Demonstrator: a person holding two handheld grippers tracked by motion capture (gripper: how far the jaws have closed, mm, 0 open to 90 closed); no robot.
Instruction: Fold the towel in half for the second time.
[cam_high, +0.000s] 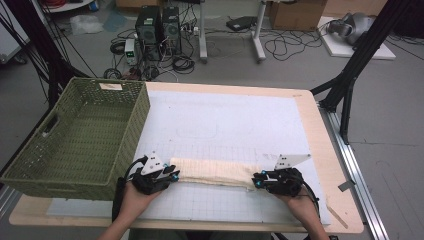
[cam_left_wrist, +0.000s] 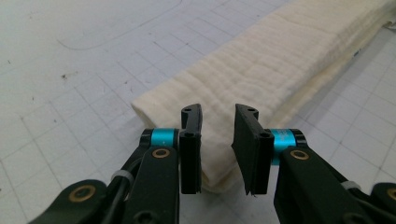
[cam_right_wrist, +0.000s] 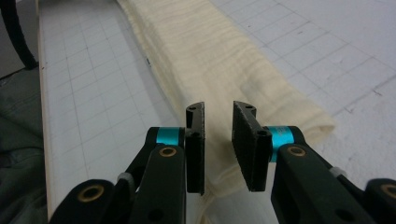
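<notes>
A cream cloth (cam_high: 215, 172), folded into a long narrow strip, lies across the near part of the white grid mat (cam_high: 225, 120). My left gripper (cam_high: 175, 175) sits at the strip's left end. In the left gripper view its jaws stand apart over that end of the cloth (cam_left_wrist: 280, 60), and the left gripper (cam_left_wrist: 218, 112) has fabric showing flat in the gap. My right gripper (cam_high: 256, 180) is at the strip's right end. The right gripper (cam_right_wrist: 218, 107) also has its jaws parted, with the cloth (cam_right_wrist: 210, 51) lying unbunched beneath and between them.
A large green woven basket (cam_high: 142, 120) stands on the table's left side, close to my left hand. The mat covers a wooden table (cam_high: 320, 150) whose near edge is just behind my hands. Computers, cables and black frame legs are on the floor beyond.
</notes>
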